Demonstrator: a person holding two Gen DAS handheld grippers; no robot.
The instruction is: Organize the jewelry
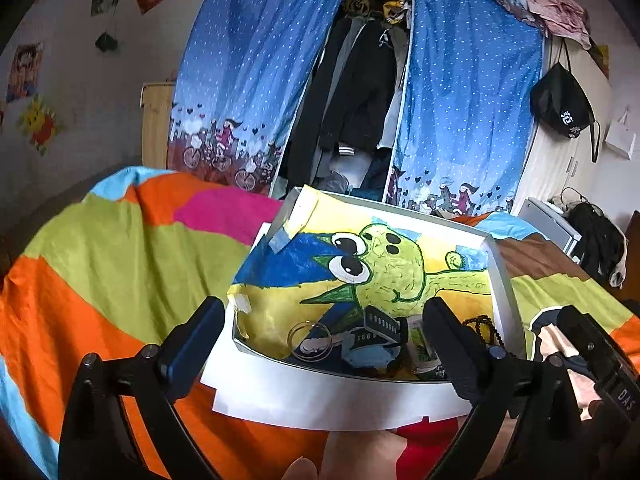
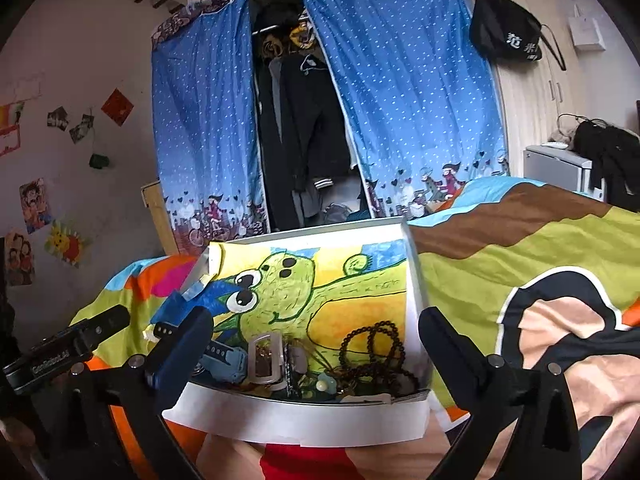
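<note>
Right wrist view: a bedspread (image 2: 500,248) in bright colour blocks fills the lower frame, and on it at centre lies a shallow white box (image 2: 416,280) lined with a green cartoon drawing (image 2: 288,284). Heaped at its near edge are dark bead strings (image 2: 372,344), a blue watch (image 2: 224,356), a pale buckle (image 2: 264,354) and smaller tangled bits too jumbled to name. The right gripper (image 2: 316,332) is spread wide and empty. Left wrist view: the left gripper (image 1: 324,320) likewise gapes, empty; a clear bangle (image 1: 310,340) shows, and its right finger hides part of the beads
</note>
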